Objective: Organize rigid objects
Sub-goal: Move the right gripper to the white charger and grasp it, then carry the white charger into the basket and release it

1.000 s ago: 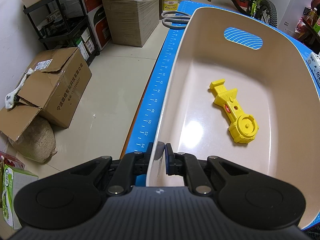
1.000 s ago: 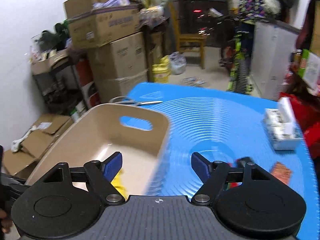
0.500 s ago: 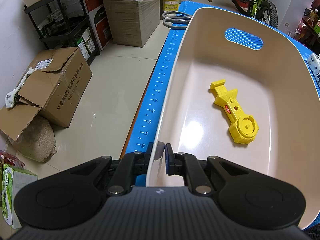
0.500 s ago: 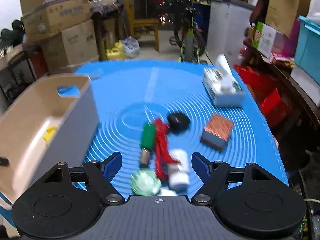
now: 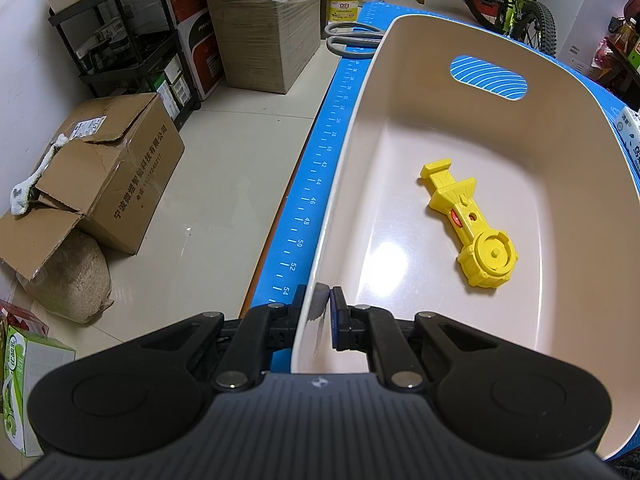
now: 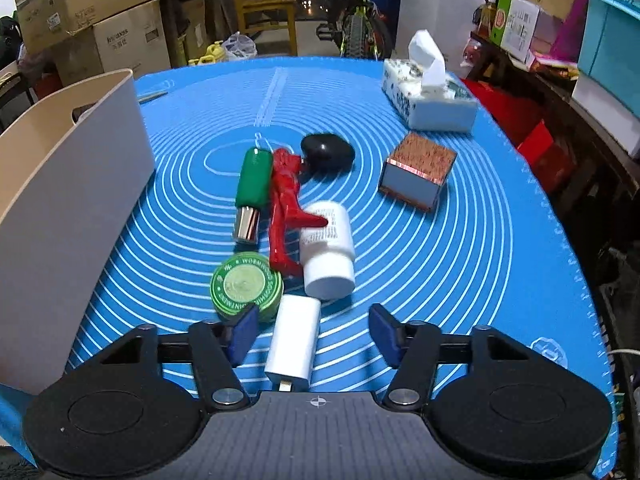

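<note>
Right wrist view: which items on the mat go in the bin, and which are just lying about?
For the job: white charger, green tin, white bottle, red figure, green cylinder, black stone, copper-topped box, beige bin.

Lying about: tissue box, scissors.

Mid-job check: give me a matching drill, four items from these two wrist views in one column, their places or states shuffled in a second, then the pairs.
Items
1. yellow toy
2. white charger
3. left gripper
4. green tin

Places or states
A. between the open fingers of the right gripper, untouched
B. lying inside the beige bin
C. on the blue mat, beside the charger
D. clamped on the bin's near rim

Pairs: 1-B, 2-A, 3-D, 4-C
</note>
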The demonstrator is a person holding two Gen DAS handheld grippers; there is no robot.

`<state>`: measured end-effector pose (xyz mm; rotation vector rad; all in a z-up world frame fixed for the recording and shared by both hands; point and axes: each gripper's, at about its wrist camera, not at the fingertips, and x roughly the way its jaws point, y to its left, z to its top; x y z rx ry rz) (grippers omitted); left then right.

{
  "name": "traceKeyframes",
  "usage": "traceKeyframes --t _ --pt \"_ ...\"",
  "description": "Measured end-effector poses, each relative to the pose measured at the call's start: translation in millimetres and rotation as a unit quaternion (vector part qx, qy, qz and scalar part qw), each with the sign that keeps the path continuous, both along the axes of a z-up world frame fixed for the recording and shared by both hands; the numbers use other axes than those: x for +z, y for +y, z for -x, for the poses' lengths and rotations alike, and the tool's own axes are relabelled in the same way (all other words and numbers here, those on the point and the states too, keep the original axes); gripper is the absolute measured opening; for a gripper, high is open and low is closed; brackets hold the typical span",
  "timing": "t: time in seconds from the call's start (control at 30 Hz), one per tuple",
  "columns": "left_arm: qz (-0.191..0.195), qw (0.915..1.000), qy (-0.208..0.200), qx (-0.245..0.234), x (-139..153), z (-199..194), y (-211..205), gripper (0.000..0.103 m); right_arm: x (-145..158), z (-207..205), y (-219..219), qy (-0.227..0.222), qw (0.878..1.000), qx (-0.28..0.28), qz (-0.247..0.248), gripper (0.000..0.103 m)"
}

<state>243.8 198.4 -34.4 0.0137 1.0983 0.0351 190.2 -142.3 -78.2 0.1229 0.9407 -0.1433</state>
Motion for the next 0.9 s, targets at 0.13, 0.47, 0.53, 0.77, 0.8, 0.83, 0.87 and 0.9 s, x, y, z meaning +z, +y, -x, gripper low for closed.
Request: traceKeyframes --t 0.13,0.47,0.53,0.77,0.8,0.83,0.87,0.9 --pt "0.0 1.0 0.0 0.0 0 0 0 0.013 -11 -2 -3 0.009 1.0 0.0 -0.019 0.049" --pt "0.0 1.0 0.0 0.0 0 0 0 0.013 -3 0 3 -0.004 1.0 0.017 -0.022 0.032" --pt "0.0 1.0 0.0 0.001 0 0 0 0.013 4 1 5 -0.011 1.0 0.018 -0.019 0.032" --pt "0.0 1.0 0.0 0.001 -1 0 0 0.013 47 -1 12 -0.066 0.997 0.03 -0.018 0.032" --pt "0.0 1.0 0.0 0.001 -1 0 1 0.013 55 -3 15 -0.077 0.996 0.034 -0.019 0.032" --pt "0.0 1.0 0.0 0.001 -1 0 0 0.013 63 -4 18 -0.088 0.995 0.038 -0.02 0.032" --pt "0.0 1.0 0.0 0.001 -1 0 0 0.013 71 -6 21 -0.1 0.994 0.043 -0.021 0.032" --pt "-0.001 1.0 0.0 0.0 -1 0 1 0.013 79 -9 26 -0.111 0.992 0.05 -0.022 0.032"
